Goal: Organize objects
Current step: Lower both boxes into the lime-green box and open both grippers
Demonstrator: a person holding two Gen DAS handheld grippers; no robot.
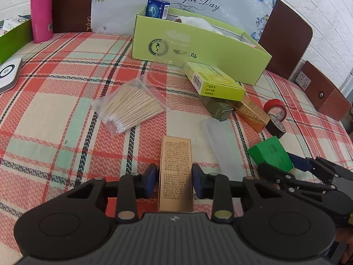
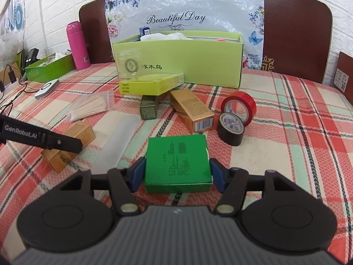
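Observation:
A slim gold carton point(image 1: 176, 176) lies lengthwise on the plaid tablecloth between the blue pads of my left gripper point(image 1: 175, 172), which press its two long sides. My right gripper point(image 2: 177, 170) is shut on a flat green box point(image 2: 178, 161), one pad on each side. The left wrist view shows that green box point(image 1: 272, 154) at the right edge. An open light-green cardboard box point(image 2: 198, 61) stands at the back of the table with a blue pack and white cloth inside.
Ahead lie a bag of cotton swabs point(image 1: 130, 108), a clear jar point(image 1: 176, 48), a yellow-green carton point(image 1: 216, 84) on an olive box point(image 1: 217, 108), a second gold carton point(image 2: 192, 110), red tape point(image 2: 239, 107), black tape point(image 2: 230, 130) and a frosted case point(image 1: 222, 145). A pink bottle point(image 1: 42, 11) stands far left.

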